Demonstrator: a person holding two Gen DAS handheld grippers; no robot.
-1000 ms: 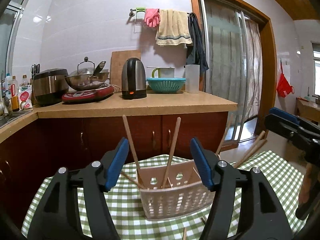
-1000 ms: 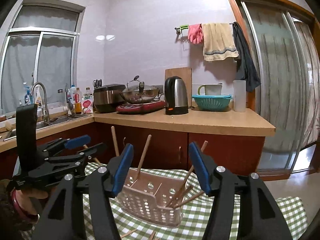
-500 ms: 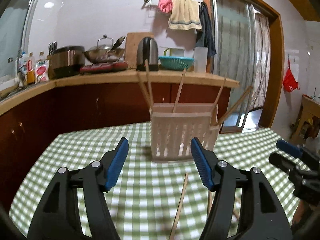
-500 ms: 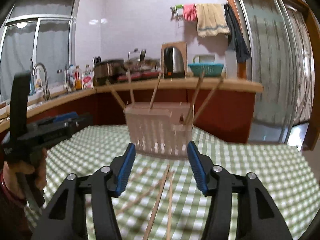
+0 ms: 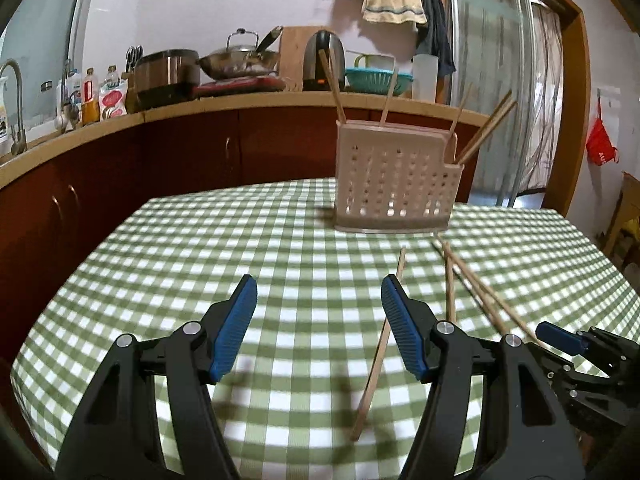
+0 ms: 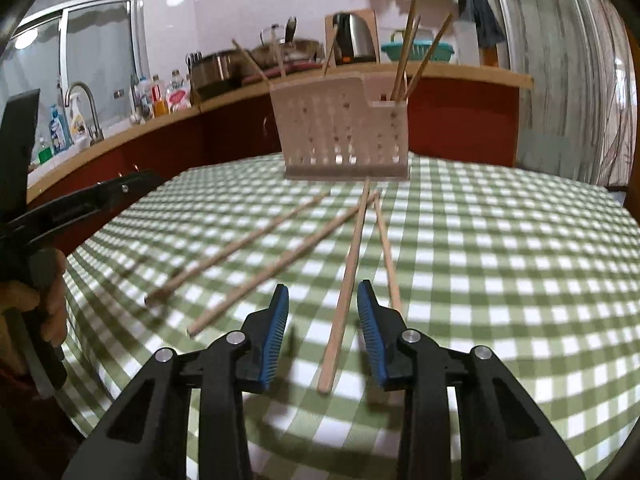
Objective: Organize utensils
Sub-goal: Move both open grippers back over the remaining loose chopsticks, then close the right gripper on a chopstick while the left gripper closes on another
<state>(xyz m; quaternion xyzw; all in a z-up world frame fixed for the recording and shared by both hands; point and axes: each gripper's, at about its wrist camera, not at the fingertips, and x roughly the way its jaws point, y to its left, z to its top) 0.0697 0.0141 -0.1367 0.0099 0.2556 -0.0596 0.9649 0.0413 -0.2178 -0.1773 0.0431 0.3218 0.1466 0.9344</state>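
A pale perforated utensil basket (image 5: 394, 178) stands upright on the green checked tablecloth (image 5: 280, 264) and holds several wooden chopsticks; it also shows in the right wrist view (image 6: 344, 128). Several loose chopsticks lie on the cloth in front of it. My left gripper (image 5: 319, 312) is open and empty, low over the cloth, with one chopstick (image 5: 382, 344) just right of its gap. My right gripper (image 6: 322, 308) is open, partly narrowed, straddling the near end of a chopstick (image 6: 347, 276) without gripping it. The right gripper also shows at the lower right of the left wrist view (image 5: 576, 344).
Behind the table runs a wooden counter (image 5: 240, 100) with a kettle (image 5: 324, 60), wok, rice cooker, teal colander and bottles near a sink tap (image 6: 86, 108). A sliding glass door (image 5: 500, 80) is at the right. The table edges curve away left and right.
Both grippers have pulled back from above the basket and dropped low over the cloth. The loose chopsticks have come into view. The right gripper's jaws have narrowed around one chopstick.
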